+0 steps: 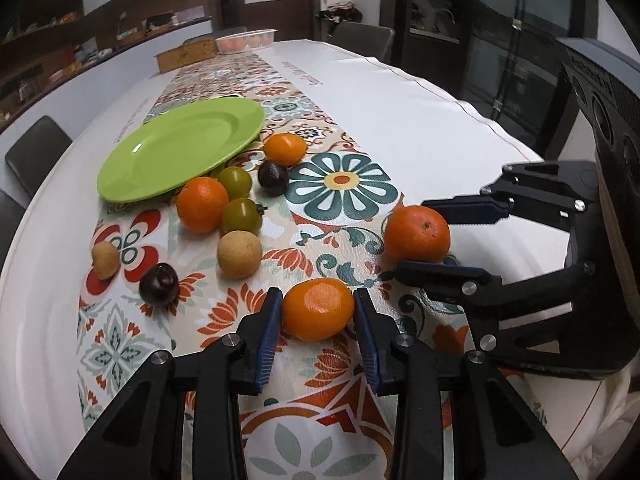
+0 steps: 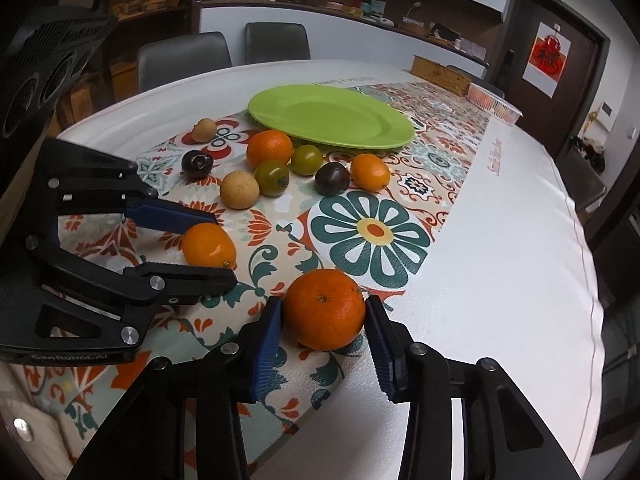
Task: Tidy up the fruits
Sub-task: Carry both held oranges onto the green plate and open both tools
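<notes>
My left gripper is shut on a smooth oval orange fruit, low over the patterned cloth; it also shows in the right wrist view. My right gripper is shut on a round orange, which also shows in the left wrist view. An empty green plate lies beyond. Before it lie loose fruits: an orange, a small orange fruit, two green tomatoes, two dark plums and two tan longans.
A patterned runner covers the middle of the white table. A wooden box and a clear fruit tub stand at the far end. Grey chairs line the table's edges.
</notes>
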